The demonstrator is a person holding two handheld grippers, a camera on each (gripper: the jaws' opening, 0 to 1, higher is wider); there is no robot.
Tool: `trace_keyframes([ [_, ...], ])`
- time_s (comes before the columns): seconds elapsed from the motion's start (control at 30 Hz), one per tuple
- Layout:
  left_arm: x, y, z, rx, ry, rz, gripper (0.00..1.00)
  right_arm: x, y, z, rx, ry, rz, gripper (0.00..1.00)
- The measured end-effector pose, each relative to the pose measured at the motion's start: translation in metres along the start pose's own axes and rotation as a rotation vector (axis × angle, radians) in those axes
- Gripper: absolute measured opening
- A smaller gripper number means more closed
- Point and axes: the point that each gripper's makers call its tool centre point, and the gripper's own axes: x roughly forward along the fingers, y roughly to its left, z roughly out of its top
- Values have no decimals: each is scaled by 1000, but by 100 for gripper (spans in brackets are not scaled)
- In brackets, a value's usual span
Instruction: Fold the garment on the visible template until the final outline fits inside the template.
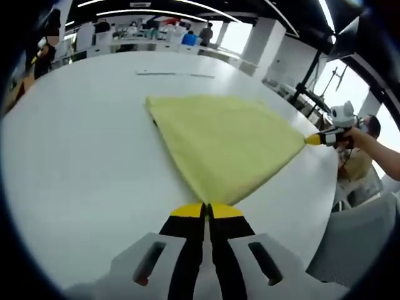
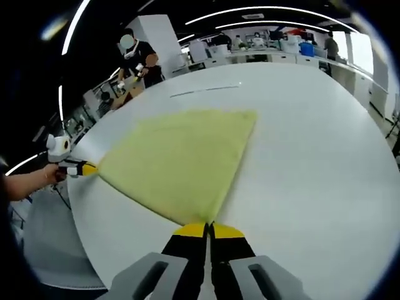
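On the white table (image 1: 75, 162), the yellow garment (image 1: 225, 144) is held taut at 2 corners by the left gripper (image 1: 207, 211) and right gripper (image 2: 208, 230), both clamped. Uneven pulling risks a slipped corner and a skewed fold.

- The white table (image 1: 75, 156) lies bare and broad on all sides of the yellow garment (image 1: 219, 147); a gripper has open passage there.
- A thin line (image 2: 206, 89) marked on the tabletop beyond the garment lies flat and blocks nothing.
- Off the table's far edge stand desks with clutter (image 2: 275, 47) and a person (image 2: 134, 56), well apart from the garment.
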Motion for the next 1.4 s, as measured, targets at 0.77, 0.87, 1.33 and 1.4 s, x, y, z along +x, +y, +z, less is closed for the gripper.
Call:
trace_keyframes([
  [0.77, -9, 1, -2, 60, -3, 31, 12, -3, 4, -1, -63, -15, -36, 2],
  [0.87, -12, -1, 2, 57, -31, 29, 18, -5, 6, 5, -84, -38, -43, 17],
  [1.33, -26, -21, 35, 89, -148, 9, 59, -26, 42, 38, -157, -123, 38, 70],
  [1.4, -31, -27, 40, 108, -170, 0, 64, -32, 47, 44, -171, -140, 44, 75],
])
